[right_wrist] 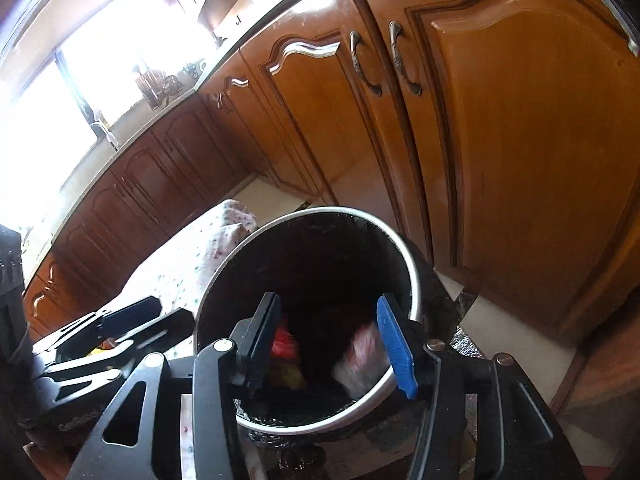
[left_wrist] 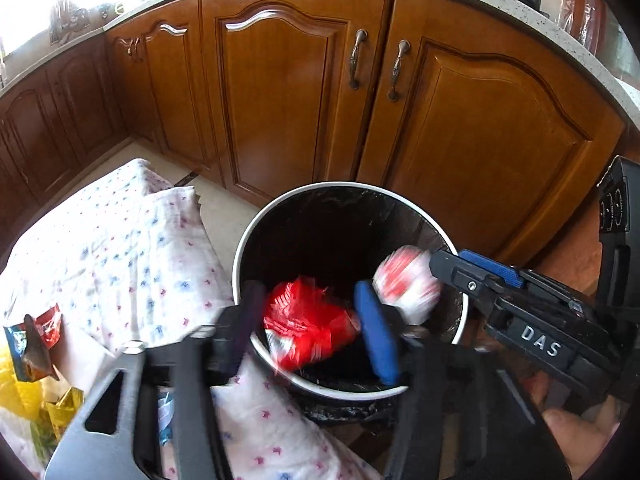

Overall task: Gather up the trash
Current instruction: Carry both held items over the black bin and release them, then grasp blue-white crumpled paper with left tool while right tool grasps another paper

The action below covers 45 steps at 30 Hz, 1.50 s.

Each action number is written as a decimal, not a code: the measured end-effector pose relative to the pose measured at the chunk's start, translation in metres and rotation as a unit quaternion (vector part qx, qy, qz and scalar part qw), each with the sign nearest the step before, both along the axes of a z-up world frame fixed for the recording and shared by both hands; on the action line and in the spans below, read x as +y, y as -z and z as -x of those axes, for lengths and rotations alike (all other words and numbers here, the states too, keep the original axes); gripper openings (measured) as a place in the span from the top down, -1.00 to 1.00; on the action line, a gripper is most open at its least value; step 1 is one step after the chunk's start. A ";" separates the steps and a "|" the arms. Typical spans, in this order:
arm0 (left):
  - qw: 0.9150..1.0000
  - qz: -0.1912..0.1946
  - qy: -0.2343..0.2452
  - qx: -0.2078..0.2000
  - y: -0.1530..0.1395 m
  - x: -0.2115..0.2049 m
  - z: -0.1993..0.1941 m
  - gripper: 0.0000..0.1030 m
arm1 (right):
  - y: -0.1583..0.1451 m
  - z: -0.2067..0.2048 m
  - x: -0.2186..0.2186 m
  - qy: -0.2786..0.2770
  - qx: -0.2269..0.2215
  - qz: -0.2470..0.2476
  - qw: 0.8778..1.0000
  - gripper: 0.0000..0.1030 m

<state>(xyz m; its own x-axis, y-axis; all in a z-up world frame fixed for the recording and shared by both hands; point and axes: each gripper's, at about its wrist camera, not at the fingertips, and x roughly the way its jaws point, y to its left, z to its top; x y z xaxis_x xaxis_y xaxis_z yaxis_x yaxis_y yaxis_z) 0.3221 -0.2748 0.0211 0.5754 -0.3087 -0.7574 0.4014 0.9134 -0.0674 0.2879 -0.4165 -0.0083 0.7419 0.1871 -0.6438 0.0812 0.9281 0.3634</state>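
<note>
Both of your tongs stand apart and hold nothing. The left gripper (left_wrist: 312, 320) hangs over the near edge of the bin (left_wrist: 239, 264). The red wrapper (left_wrist: 304, 332) sits blurred between its spread fingers, touching neither as far as the left view shows, and looks to be dropping into the black liner. The right gripper (right_wrist: 330, 340) is also wide open over the bin's mouth. The white-and-red wrapper (left_wrist: 408, 284) is blurred just off its tip, and in the right view it lies low against the wall at 4 o'clock.

So these two pieces are as good as binned, and what matters now is where the rest lies. In the left view, the leftover snack packets (left_wrist: 34, 340) rest on the patterned cloth (left_wrist: 120, 248) at about 9 o'clock from the left tongs. A yellow bag (left_wrist: 20, 396) sits just below them at 8 o'clock (its contents are too washed out to name). Both are well apart from the bin, on the far side from your right hand.

Your left hand is plainly the nearer one. The topmost packet's long axis seems to run from 12 to 6, so I judge a grip across its width would suit.
</note>
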 end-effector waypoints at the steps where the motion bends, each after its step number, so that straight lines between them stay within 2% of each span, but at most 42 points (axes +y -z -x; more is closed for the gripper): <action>1: 1.000 0.000 0.000 -0.003 -0.001 0.001 0.001 -0.13 | -0.001 0.003 -0.002 0.001 -0.003 -0.002 1.000 -0.04; 3: 1.000 0.002 -0.004 -0.009 -0.006 0.006 0.005 -0.13 | -0.004 0.010 -0.003 0.003 -0.010 -0.008 1.000 -0.04; 5: 1.000 0.009 -0.009 -0.011 -0.012 0.013 0.011 -0.13 | -0.007 0.016 -0.002 0.006 -0.020 -0.011 1.000 -0.24; 6: 1.000 0.012 -0.010 -0.013 -0.015 0.017 0.013 -0.14 | -0.009 0.021 -0.001 0.007 -0.025 -0.015 1.000 -0.50; 7: 1.000 0.016 -0.012 -0.015 -0.017 0.022 0.016 -0.15 | -0.010 0.025 0.001 0.007 -0.029 -0.019 0.999 -0.61; 9: 0.999 0.021 -0.017 -0.022 -0.022 0.032 0.025 -0.31 | -0.011 0.032 0.007 0.003 -0.036 -0.022 0.999 -0.62; 15: 0.999 0.025 -0.035 -0.032 -0.029 0.062 0.055 -0.41 | -0.015 0.058 0.029 -0.006 -0.051 -0.022 0.998 -0.66; 21: 0.997 0.034 -0.064 -0.033 -0.028 0.105 0.084 -0.45 | -0.016 0.085 0.053 -0.011 -0.067 -0.016 0.998 -0.71; 30: 0.993 0.036 -0.109 -0.039 -0.018 0.167 0.126 -0.46 | -0.006 0.109 0.092 -0.039 -0.065 -0.016 0.997 -0.72; 35: 0.992 0.040 -0.114 -0.042 -0.015 0.184 0.141 -0.47 | 0.000 0.116 0.109 -0.049 -0.060 -0.022 0.997 -0.72; 45: 0.990 0.055 -0.131 -0.011 0.002 0.217 0.150 -0.48 | 0.008 0.115 0.135 -0.071 -0.047 -0.017 0.996 -0.72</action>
<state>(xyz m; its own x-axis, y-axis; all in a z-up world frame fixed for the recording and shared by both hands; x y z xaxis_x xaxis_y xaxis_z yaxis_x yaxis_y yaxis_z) 0.1721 -0.0582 0.0187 0.6626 -0.2271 -0.7137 0.1550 0.9739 -0.1659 0.1732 -0.2815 -0.0159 0.7635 0.3156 -0.5635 -0.0862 0.9145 0.3954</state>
